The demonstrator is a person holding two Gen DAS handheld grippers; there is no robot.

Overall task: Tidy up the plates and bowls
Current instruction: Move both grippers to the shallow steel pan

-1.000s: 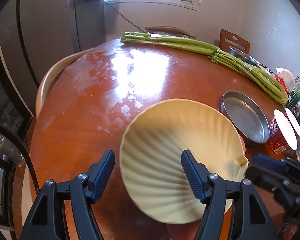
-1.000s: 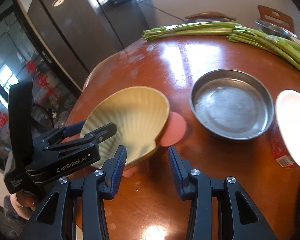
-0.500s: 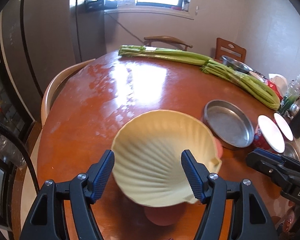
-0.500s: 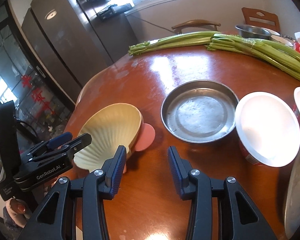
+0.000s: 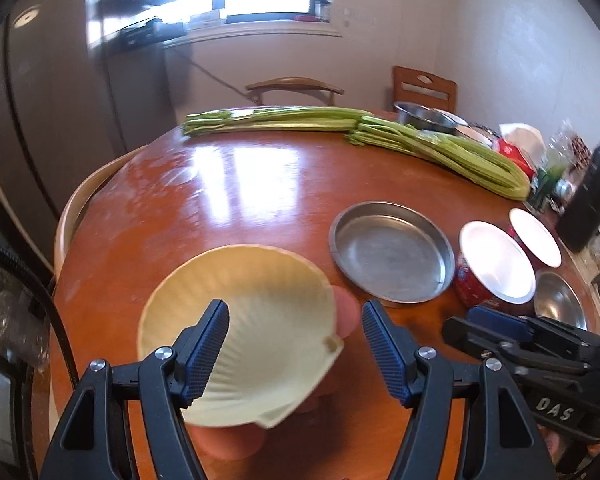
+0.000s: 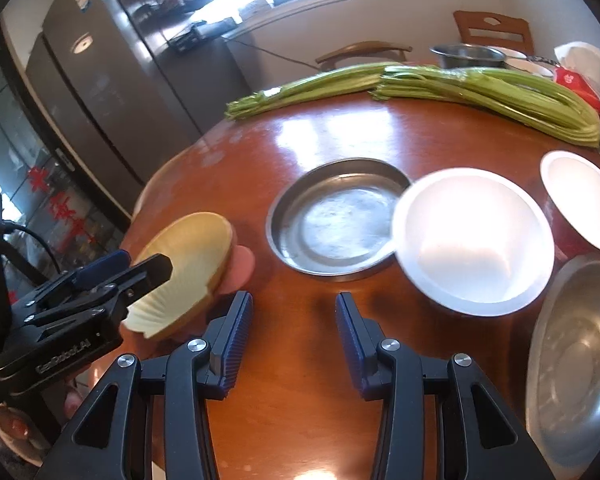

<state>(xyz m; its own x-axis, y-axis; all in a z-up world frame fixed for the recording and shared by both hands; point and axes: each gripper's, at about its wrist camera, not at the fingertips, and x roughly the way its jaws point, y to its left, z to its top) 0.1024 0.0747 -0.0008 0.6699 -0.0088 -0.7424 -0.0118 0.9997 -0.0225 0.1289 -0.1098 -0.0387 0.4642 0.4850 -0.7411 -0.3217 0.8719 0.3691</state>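
Left gripper [image 5: 296,344]: jaws apart, nothing clamped, hanging above the shell-shaped yellow dish [image 5: 240,332]. Right gripper [image 6: 294,330]: jaws apart, empty, over bare table [image 6: 300,392]. The dish is seen resting tilted on pink pieces at the table's near-left edge, just beside the steel pan [image 5: 390,252]. The dish is judged rigid, light, possibly breakable; its glossy ribbed wall may slip. The thin scalloped rim is judged the best place for a pinch. White bowl [image 6: 472,244] sits beyond.
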